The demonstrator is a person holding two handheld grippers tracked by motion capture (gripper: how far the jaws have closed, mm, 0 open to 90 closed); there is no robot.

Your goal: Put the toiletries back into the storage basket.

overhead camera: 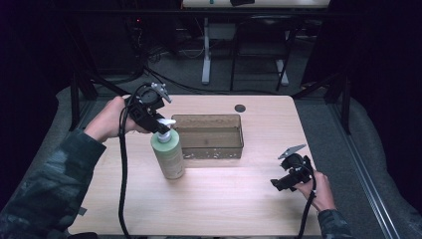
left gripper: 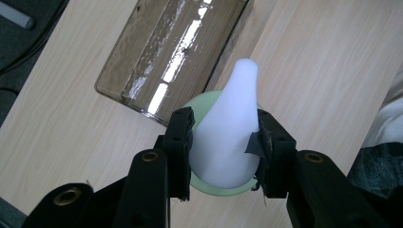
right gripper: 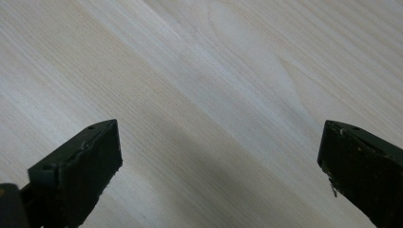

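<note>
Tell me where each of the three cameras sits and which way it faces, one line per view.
High view: above the person's side, looking forward and down on the table; both forearms, left gripper and right gripper show.
Left gripper view: on the left gripper, looking down past its jaws closed on the white pump head of the green bottle.
Right gripper view: on the right gripper, facing bare tabletop between open jaws.
Shared: high and left gripper views both show the bottle and brown tray.
</note>
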